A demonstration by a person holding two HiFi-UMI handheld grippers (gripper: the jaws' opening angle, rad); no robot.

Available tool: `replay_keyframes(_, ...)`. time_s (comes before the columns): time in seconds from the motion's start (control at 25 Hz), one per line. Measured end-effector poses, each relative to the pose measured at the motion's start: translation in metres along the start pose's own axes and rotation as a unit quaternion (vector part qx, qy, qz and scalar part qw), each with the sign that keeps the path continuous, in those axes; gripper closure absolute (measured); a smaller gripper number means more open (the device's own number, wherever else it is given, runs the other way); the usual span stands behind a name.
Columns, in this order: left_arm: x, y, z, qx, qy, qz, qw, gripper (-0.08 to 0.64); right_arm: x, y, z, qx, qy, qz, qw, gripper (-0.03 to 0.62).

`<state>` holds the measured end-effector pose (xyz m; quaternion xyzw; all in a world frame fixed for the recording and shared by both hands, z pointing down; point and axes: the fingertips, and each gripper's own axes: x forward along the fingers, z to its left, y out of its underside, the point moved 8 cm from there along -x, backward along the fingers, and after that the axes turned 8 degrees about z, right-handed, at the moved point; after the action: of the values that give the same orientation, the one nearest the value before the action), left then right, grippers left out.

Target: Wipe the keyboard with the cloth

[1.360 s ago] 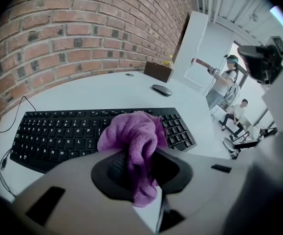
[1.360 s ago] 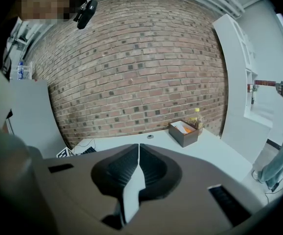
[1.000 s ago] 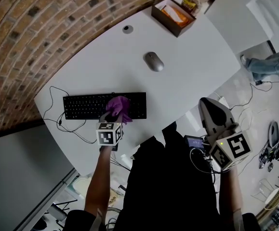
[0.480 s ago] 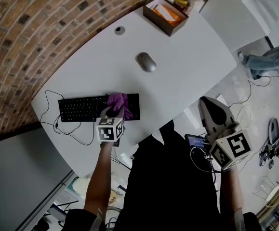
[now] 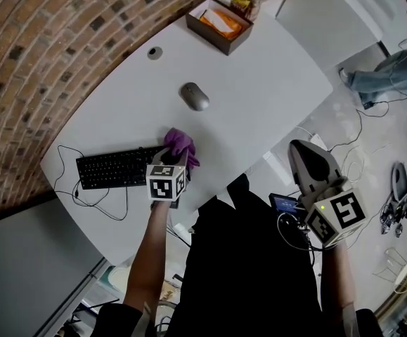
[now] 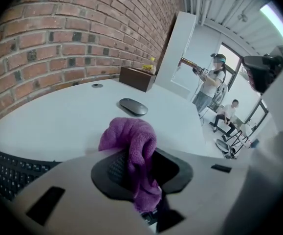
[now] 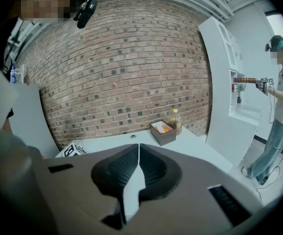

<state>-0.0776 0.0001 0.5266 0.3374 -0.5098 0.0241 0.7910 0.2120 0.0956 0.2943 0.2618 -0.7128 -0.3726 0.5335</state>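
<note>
**Holding the cloth at the keyboard's right end: risk notes**

White table [image 5: 273, 97]: smooth top, mostly bare. Black keyboard [image 5: 112, 168] lies near the front-left edge with its cable trailing off the left end. Nothing braces it.

Left gripper [image 6: 142, 166]: fingers clamped on the purple cloth [image 6: 131, 141]. The cloth sits at the keyboard's right end, more over bare table than over keys. Whether it touches either surface cannot be told.

Right gripper [image 7: 138, 166]: fingers pressed together with nothing between them. It is held off the table's front edge, well apart from the keyboard.

Grey mouse [image 5: 195, 96]: beyond the cloth, near it but not touching.

Risks, as judged:
- The grip takes only a fold, and the bulk bunches out past the fingertips. Drag across the keys may pull the cloth loose.
- The keyboard is unbraced on a slick top. A firm stroke may slide or skew it, and the right gripper is too far off to steady it.
- A stroke begun here wipes table, not keys, unless the cloth is carried left first.
- An overshoot away from the person could knock the mouse.
</note>
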Motion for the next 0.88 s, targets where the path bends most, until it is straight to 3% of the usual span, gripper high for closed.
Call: replay_keyframes(0.88, 0.034, -0.067, -0.099, 0.05, 0.029, -0.005, 0.9983, 0.46, -0.032, 0.008, -0.096, 0.03, 0.022, -0.043, 0.998, 0.572)
